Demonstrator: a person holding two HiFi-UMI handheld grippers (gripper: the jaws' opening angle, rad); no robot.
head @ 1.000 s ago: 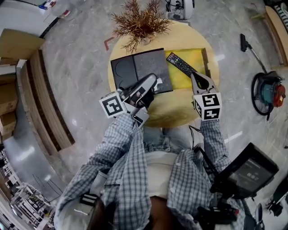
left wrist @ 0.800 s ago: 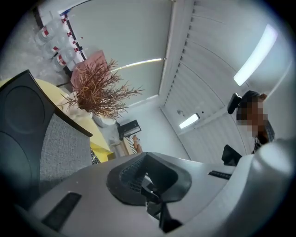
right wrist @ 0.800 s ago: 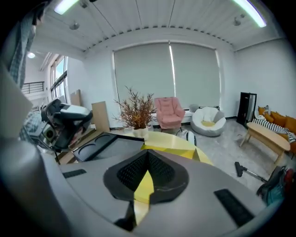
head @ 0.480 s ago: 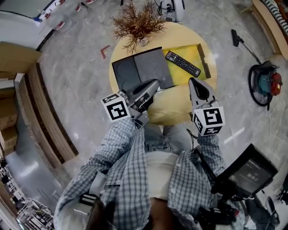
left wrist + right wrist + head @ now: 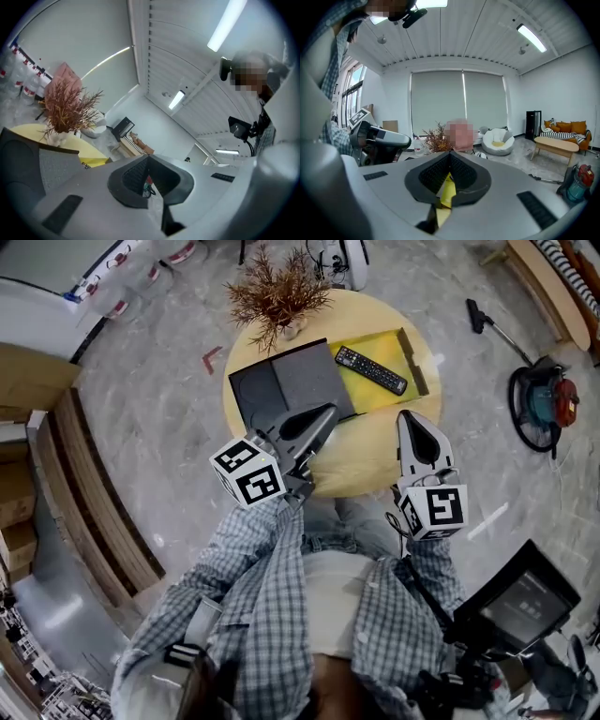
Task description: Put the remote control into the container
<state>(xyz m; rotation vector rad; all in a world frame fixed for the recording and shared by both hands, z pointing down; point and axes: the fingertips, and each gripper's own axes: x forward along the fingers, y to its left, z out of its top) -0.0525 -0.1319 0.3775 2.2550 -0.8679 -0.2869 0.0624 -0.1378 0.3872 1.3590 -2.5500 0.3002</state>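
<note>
Seen from steeply above, one of nearly everything: one round pale wooden table (image 5: 366, 454), one shallow yellow container (image 5: 386, 350) with a dark rim, one long black remote control (image 5: 371, 369), one flat dark grey panel (image 5: 281, 385), one dried brown plant (image 5: 277, 296) in a pale vase. Two grippers, one in each hand. On the grey marble floor far to the right, well apart from the table, one red and teal vacuum cleaner (image 5: 544, 404).

Remote control lying slantwise inside the container, on the far right part of the table, touched by neither gripper. Panel just left of the container, edge against edge. Plant at the far left rim of the table.

Left gripper (image 5: 328, 411) above the near right corner of the panel, tongs pressed together, nothing pinched. Right gripper (image 5: 405, 416) above bare table, near side of the container, tongs likewise pressed together and empty.

Near right corner of the panel covered by the left gripper. Near rim of the table cut off by both grippers and the checked sleeves. Buttons on the remote control too small to make out. In the left gripper view, only slivers of table, panel and container at the left edge. In the right gripper view, only a strip of yellow through the slit under the closed tips; table or container, impossible to tell.
</note>
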